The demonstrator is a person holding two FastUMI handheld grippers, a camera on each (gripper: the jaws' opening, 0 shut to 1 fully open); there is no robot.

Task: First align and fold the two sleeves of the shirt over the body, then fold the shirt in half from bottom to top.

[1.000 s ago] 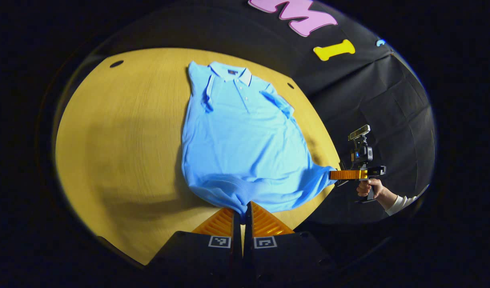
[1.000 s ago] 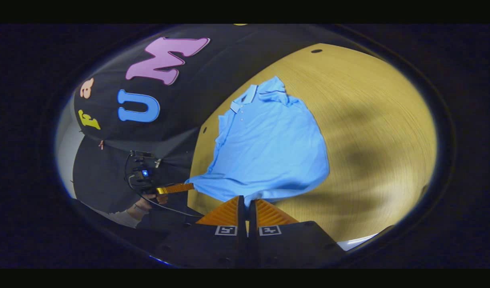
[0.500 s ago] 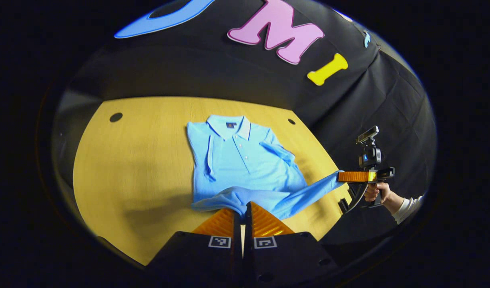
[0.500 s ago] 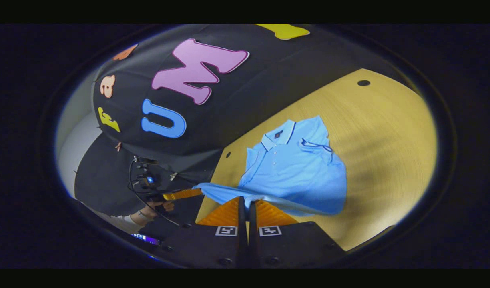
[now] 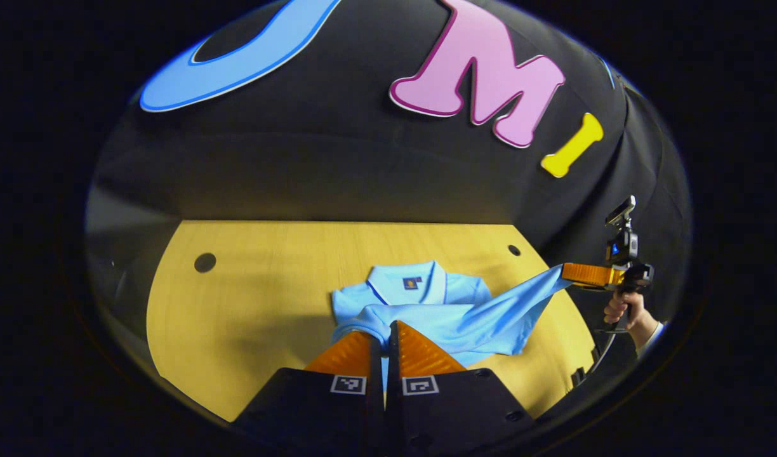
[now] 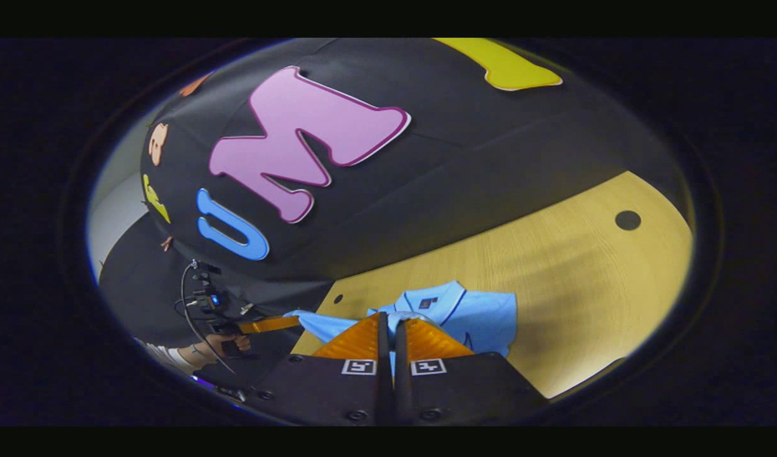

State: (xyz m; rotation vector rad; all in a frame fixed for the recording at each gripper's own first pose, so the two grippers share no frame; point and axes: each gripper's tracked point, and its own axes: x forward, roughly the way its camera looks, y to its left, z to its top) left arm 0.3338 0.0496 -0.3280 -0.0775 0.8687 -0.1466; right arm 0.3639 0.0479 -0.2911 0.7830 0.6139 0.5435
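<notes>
So, starting with the left gripper view: our left gripper [image 5: 384,339] sits at the bottom with its jaws pressed together on a bunched bit of the light blue short-sleeved polo shirt [image 5: 426,304] — that looks like one bottom corner of the hem. The shirt lies on the round yellow wooden table [image 5: 249,298], collar end away from us, and the lower part is lifted off the wood and carried toward the collar. Off to the right we can see the right gripper [image 5: 569,274], held in a hand [image 5: 620,310], pinching the other hem corner, with the cloth stretched taut between the two grips. That tension is probably why both corners are held high and well apart — it keeps the hem straight so the fold lands square.

In the right gripper view, our right gripper [image 6: 388,336] is closed on the blue fabric too, right in front of the collar [image 6: 436,299]. The left gripper shows farther off at the left, cloth trailing from it.

We can't see the sleeves clearly from here, since the lifted half covers the body. Our guess is this is the bottom-to-top fold, well along, with the hem near the collar but not laid down.
</notes>
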